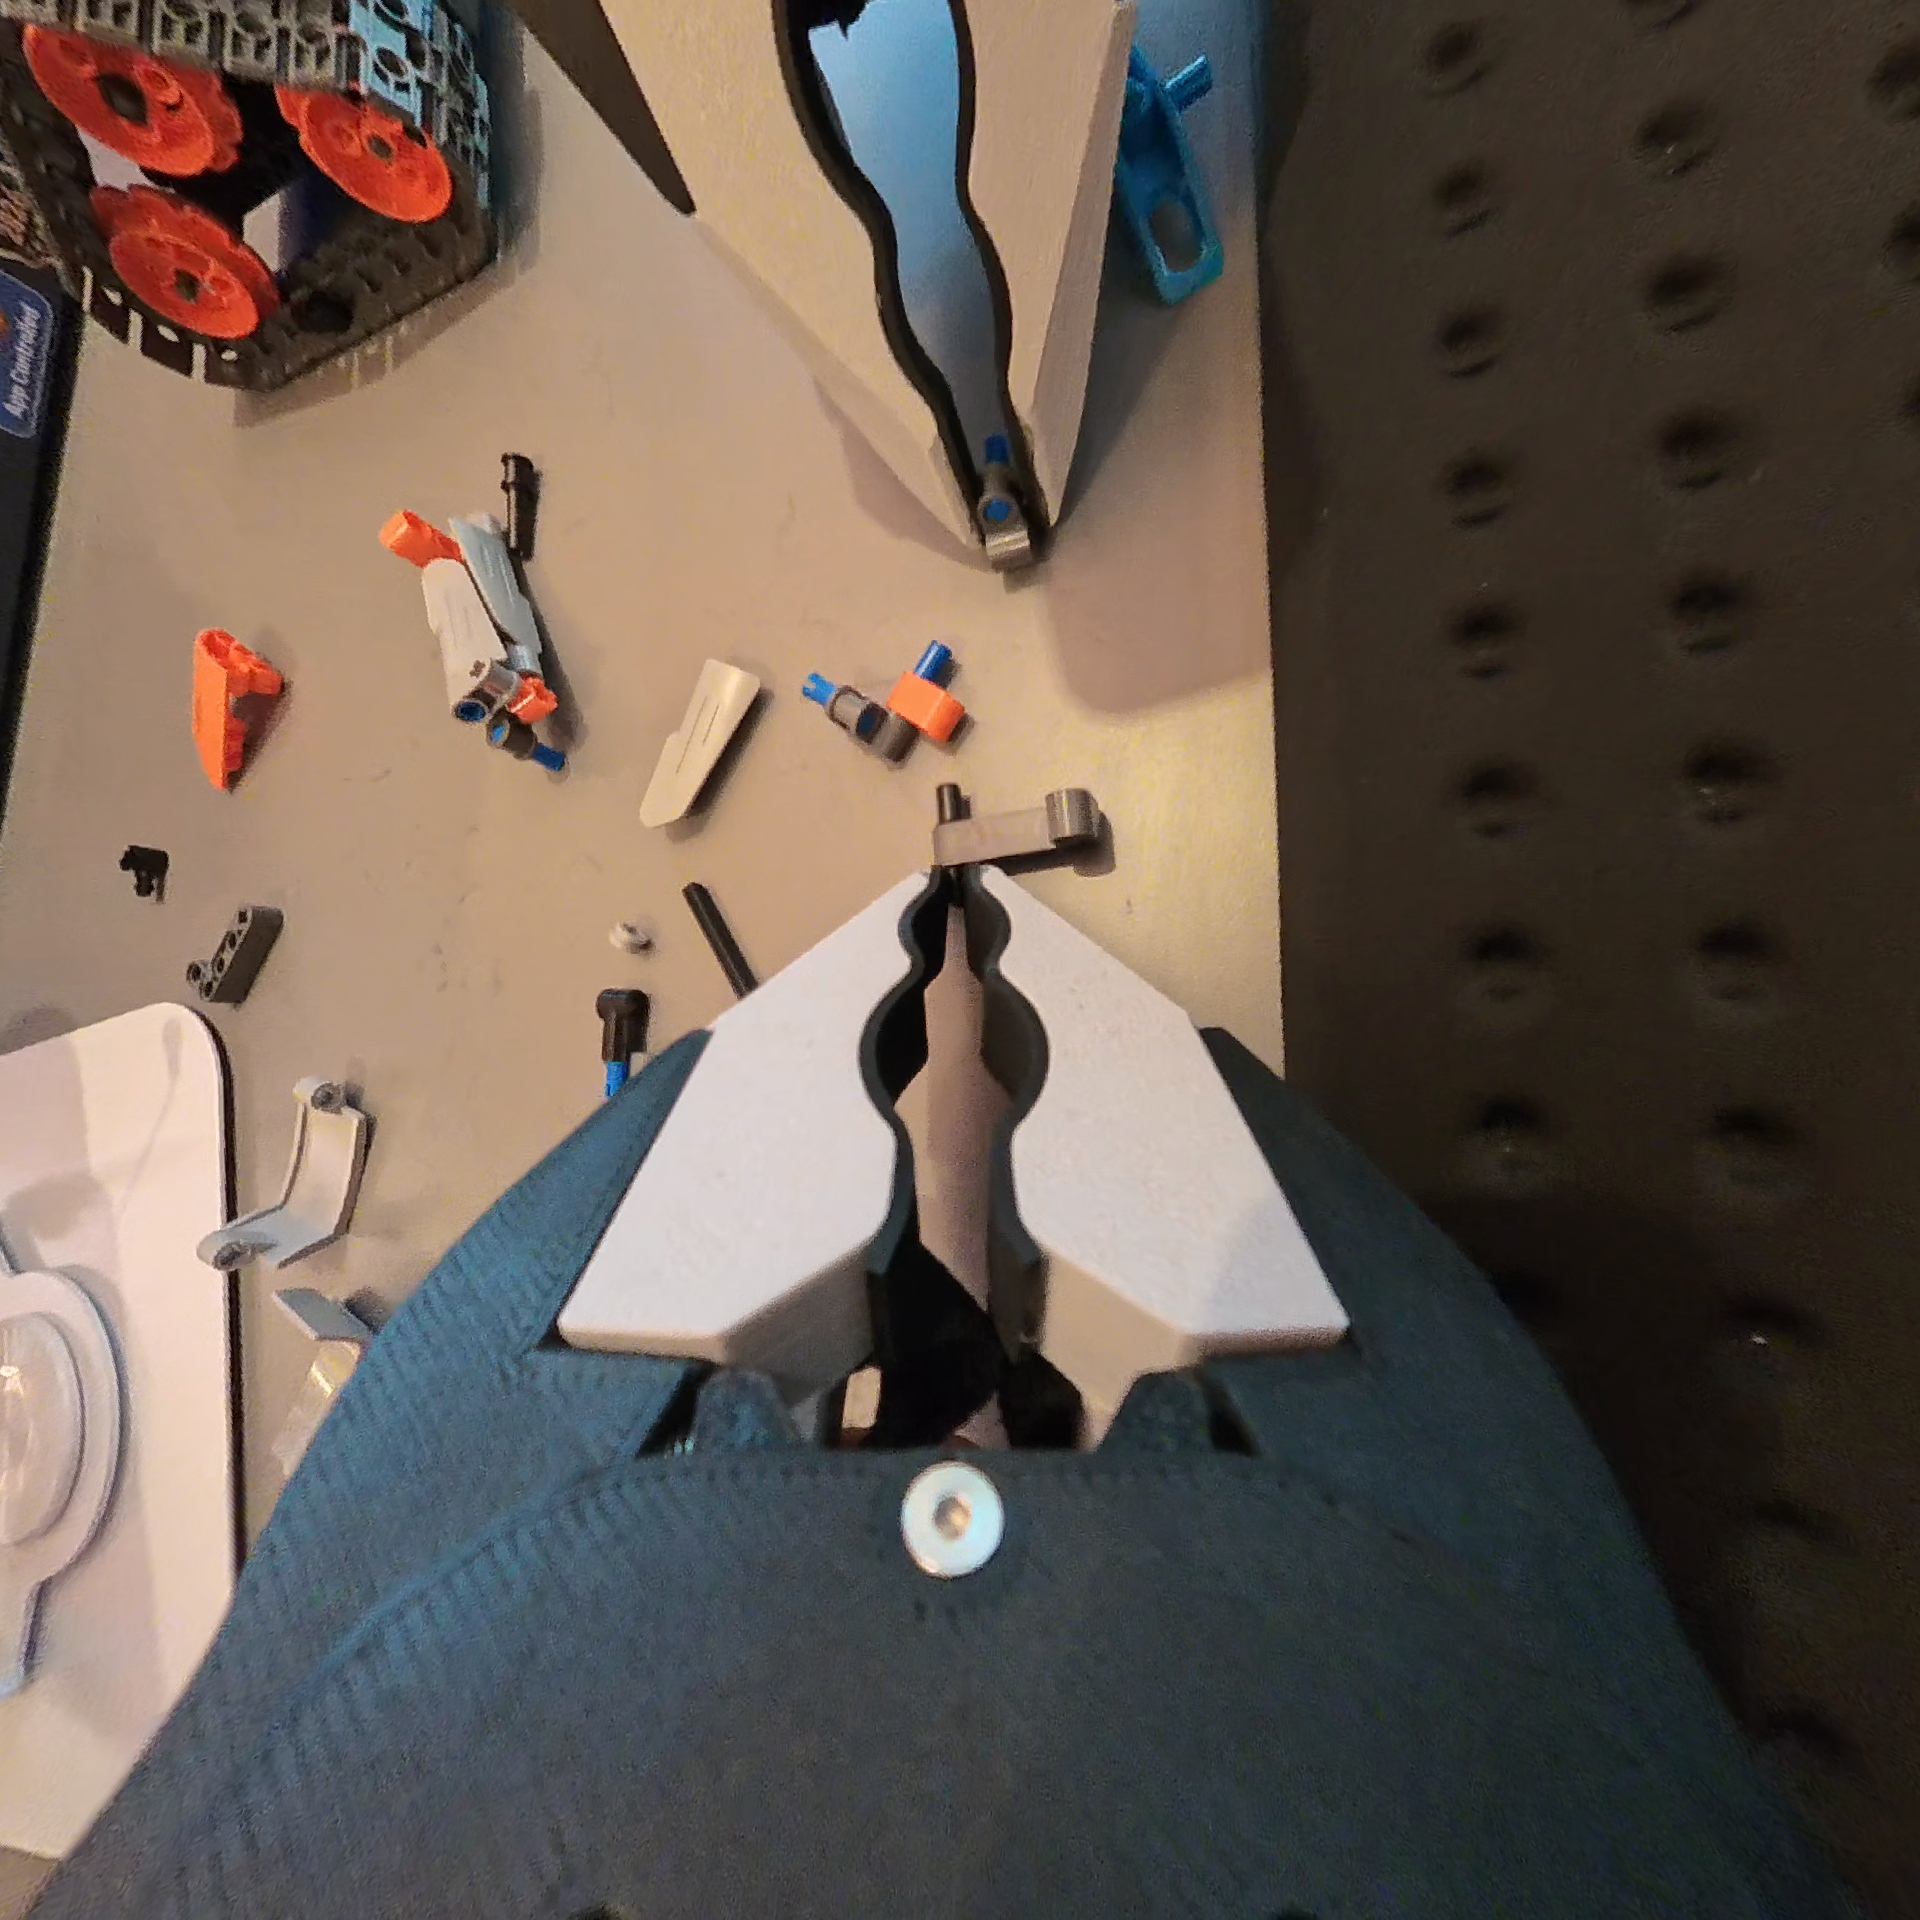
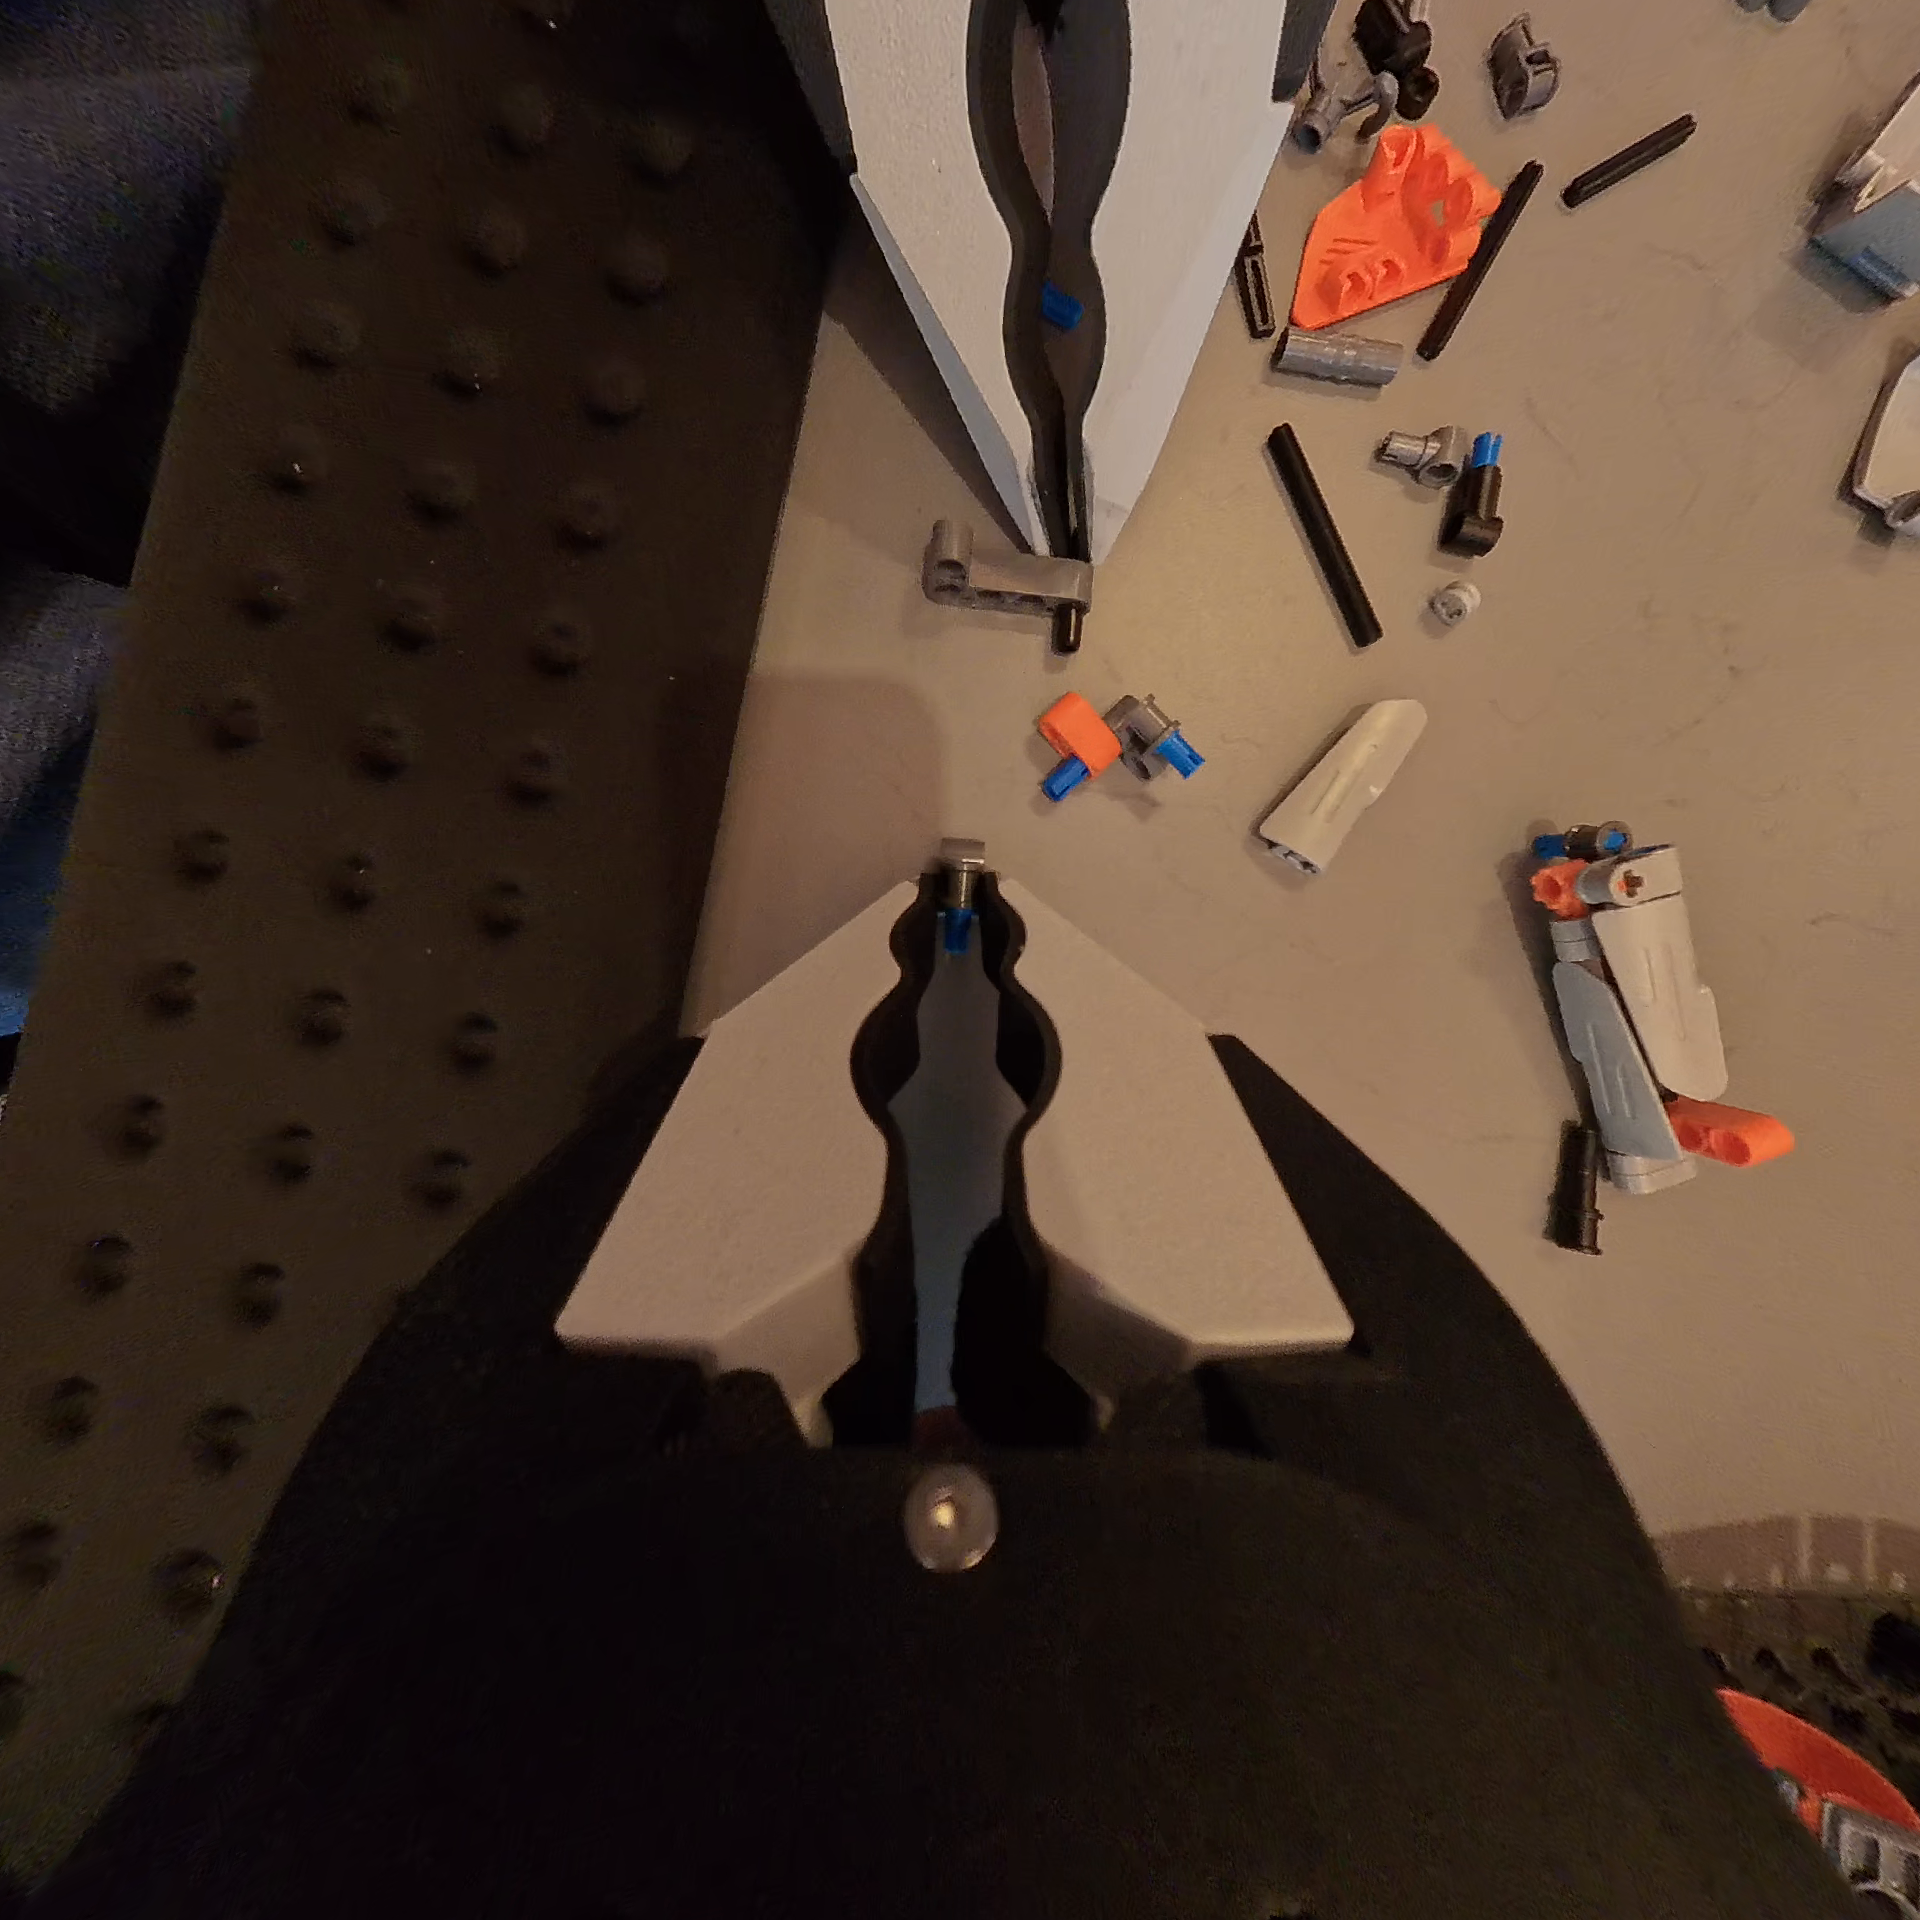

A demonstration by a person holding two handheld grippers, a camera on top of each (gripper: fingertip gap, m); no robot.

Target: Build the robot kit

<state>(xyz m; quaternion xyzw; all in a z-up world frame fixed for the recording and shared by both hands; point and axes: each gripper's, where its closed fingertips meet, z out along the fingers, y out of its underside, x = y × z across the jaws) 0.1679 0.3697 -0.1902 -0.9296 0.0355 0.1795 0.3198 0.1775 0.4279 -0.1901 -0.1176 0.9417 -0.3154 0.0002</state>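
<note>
**Left wrist view: both grippers pinch small parts over the bench**

Left gripper (image 1: pixel 954 883) is closed on a grey crank (image 1: pixel 1023 823) by its black pin end, so the arm juts sideways, free. Right gripper (image 2: pixel 961 883) is closed on a grey connector (image 2: pixel 961 864) with a blue pin, tip outward. Both hover near the bench (image 1: pixel 727 416) edge, beside a dark studded mat (image 1: pixel 1610 727). Loose pieces lie close by.

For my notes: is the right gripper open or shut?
Shut. The right gripper pinches a small grey connector with a blue pin between its tips.
</note>
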